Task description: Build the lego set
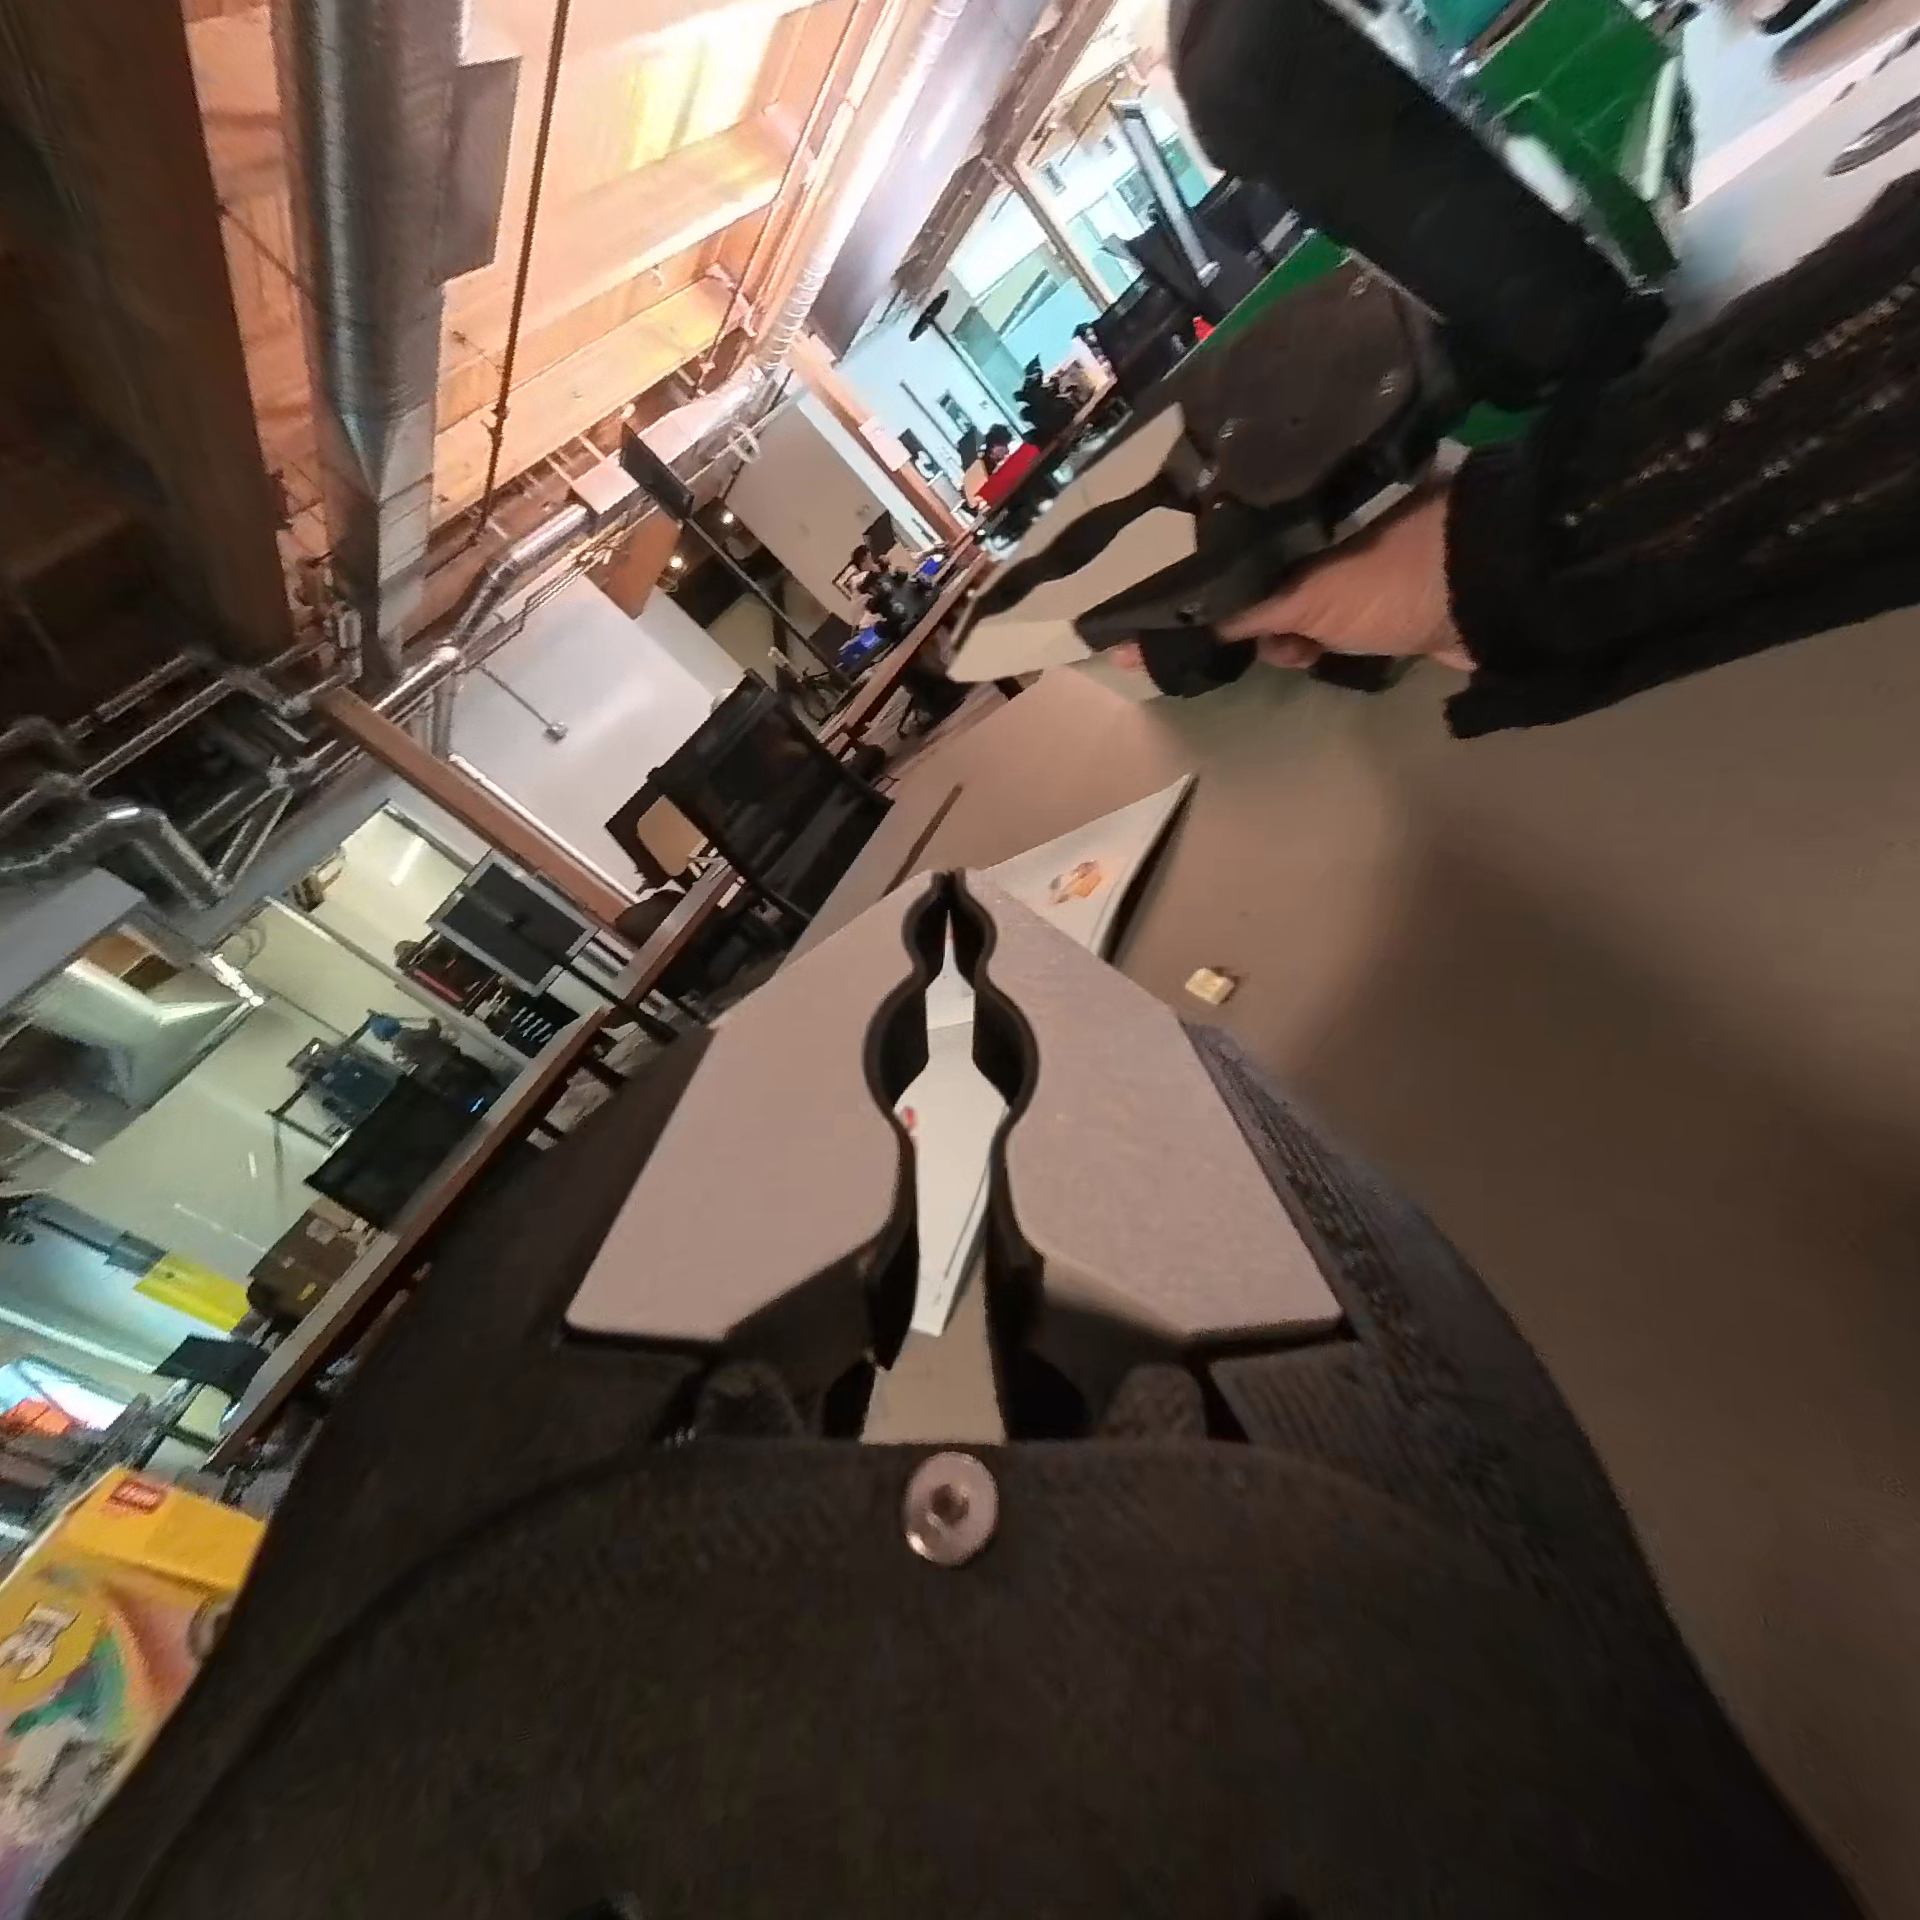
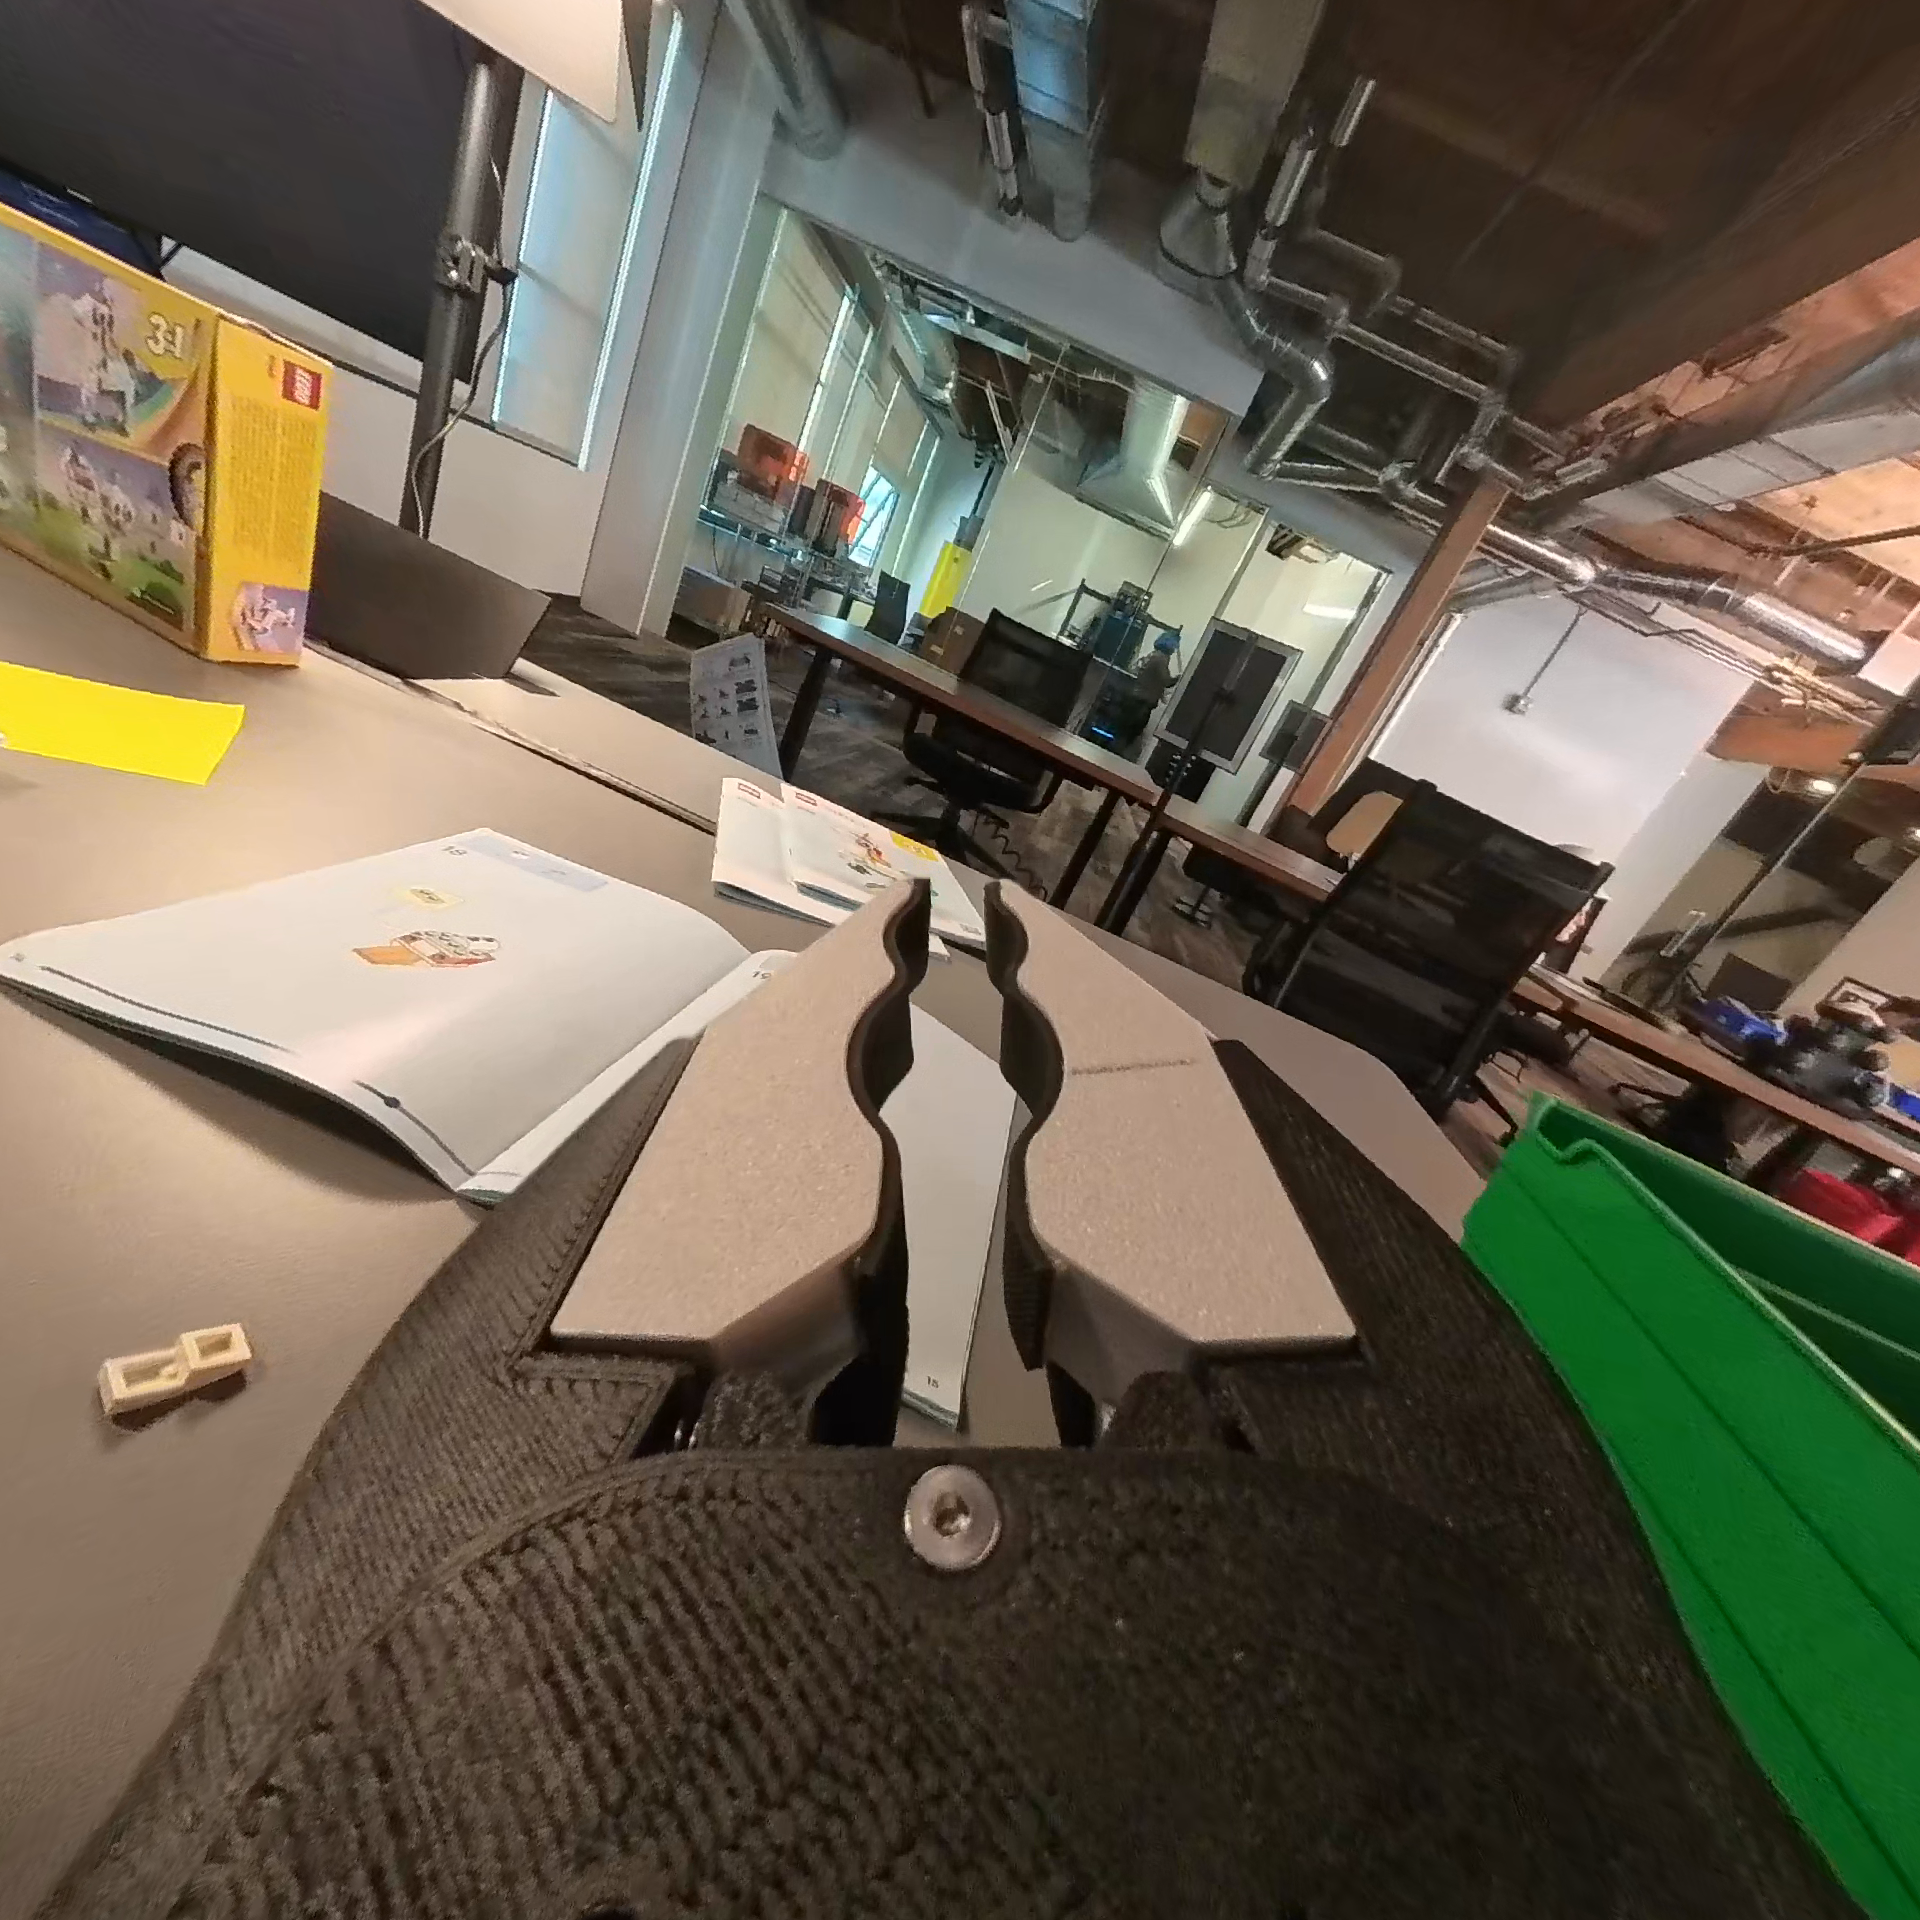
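Note:
My left gripper (image 1: 948, 896) is shut with its fingertips touching and nothing between them, held tilted above the grey table (image 1: 1558, 1039). A small tan lego piece (image 1: 1208, 984) lies on the table to its right. My right gripper (image 2: 956, 902) is open by a narrow gap and empty, low over an open instruction booklet (image 2: 364, 966). Two joined small tan lego pieces (image 2: 171, 1366) lie on the table to its left. The right gripper also shows in the left wrist view (image 1: 997, 613), held by a hand (image 1: 1340, 592).
A yellow lego box (image 2: 156, 457) stands at the far left, with a yellow sheet (image 2: 114, 717) in front of it. More booklets (image 2: 831, 847) lie beyond the open one. A green bin (image 2: 1714, 1403) stands close on the right. The table edge lies just ahead. There is about 15 cm between the tips of the two grippers.

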`<action>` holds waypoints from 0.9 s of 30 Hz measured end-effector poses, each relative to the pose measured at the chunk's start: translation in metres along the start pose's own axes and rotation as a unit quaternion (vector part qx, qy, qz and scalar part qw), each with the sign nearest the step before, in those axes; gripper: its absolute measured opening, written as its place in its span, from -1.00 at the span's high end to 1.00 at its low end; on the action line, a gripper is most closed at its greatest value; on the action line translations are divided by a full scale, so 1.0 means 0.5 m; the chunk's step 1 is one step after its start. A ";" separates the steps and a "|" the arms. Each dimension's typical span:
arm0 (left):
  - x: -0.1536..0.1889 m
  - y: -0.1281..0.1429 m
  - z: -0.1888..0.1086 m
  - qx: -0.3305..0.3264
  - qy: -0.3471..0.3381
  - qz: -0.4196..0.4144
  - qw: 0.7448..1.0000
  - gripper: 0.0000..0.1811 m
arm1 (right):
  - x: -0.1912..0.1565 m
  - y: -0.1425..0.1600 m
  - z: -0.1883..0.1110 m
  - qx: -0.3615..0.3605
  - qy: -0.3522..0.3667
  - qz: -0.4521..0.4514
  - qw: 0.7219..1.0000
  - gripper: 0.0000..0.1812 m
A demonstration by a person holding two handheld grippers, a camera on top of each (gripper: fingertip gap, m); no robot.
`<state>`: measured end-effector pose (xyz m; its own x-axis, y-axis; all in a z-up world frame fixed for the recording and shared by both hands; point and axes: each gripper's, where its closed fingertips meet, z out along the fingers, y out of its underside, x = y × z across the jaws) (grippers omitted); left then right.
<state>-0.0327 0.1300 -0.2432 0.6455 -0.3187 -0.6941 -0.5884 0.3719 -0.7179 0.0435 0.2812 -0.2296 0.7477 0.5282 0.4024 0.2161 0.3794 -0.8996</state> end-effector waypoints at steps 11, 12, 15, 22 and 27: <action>-0.167 0.187 -0.088 -0.270 -0.180 -0.162 0.932 0.41 | 0.011 0.005 0.002 -0.008 0.015 0.004 1.000 0.91; -0.171 0.214 -0.103 -0.299 -0.183 -0.173 0.921 0.42 | 0.012 0.005 0.001 -0.007 0.016 0.006 1.000 0.91; -0.181 0.278 -0.139 -0.381 -0.187 -0.174 0.888 0.47 | 0.015 0.003 0.000 -0.004 0.018 0.011 1.000 0.92; -0.169 0.336 -0.166 -0.464 -0.178 -0.225 0.838 0.46 | 0.016 0.000 -0.002 0.003 0.015 0.020 1.000 0.92; -0.158 0.358 -0.168 -0.493 -0.168 -0.264 0.812 0.39 | 0.018 -0.004 -0.004 0.009 0.014 0.028 0.999 0.92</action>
<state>-0.2300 0.1486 -0.3212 0.9335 0.1111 -0.3410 -0.1827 -0.6708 -0.7188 0.0508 0.2837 -0.2248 0.7751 0.5285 0.3463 0.1616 0.3641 -0.9172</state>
